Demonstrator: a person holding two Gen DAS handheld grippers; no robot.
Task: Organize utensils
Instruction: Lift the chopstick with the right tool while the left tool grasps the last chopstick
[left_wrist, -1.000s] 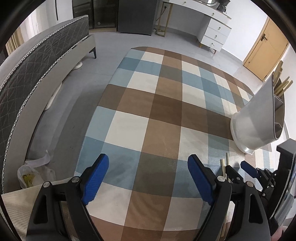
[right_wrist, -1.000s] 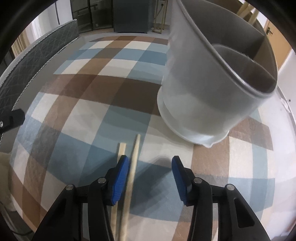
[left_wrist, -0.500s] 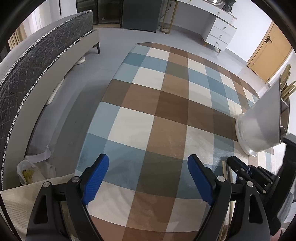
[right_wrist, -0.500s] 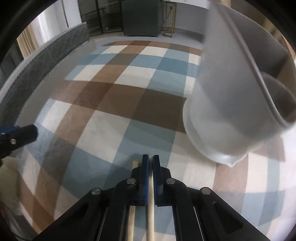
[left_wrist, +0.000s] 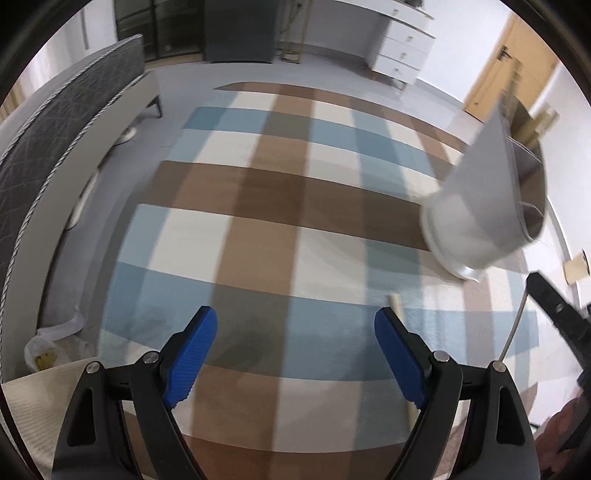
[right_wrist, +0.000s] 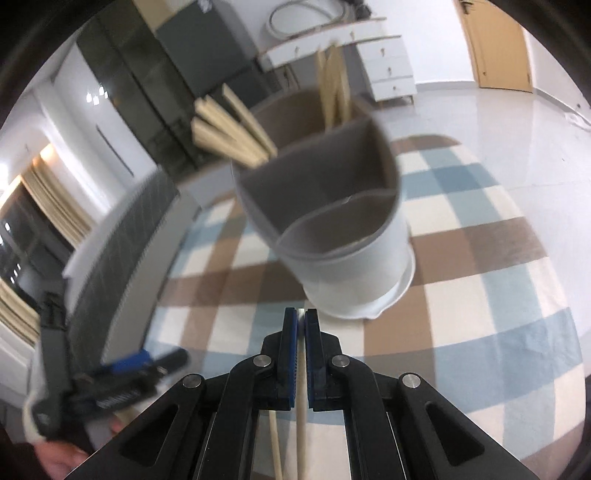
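The right tool (right_wrist: 300, 325) is squeezing a thin wooden stick (right_wrist: 301, 424) tight, just before the grey holder (right_wrist: 354, 273) on the checked rug (right_wrist: 498, 295). The left tool (left_wrist: 295, 354) is hanging wide open, holding nothing.

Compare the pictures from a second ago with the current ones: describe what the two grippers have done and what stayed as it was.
The right gripper, open around a chopstick on the checked rug a second ago, shut on it and tilted up toward the grey utensil holder. A second chopstick remains on the rug. The left gripper stayed open and empty. The holder has not moved, wooden utensils still inside.
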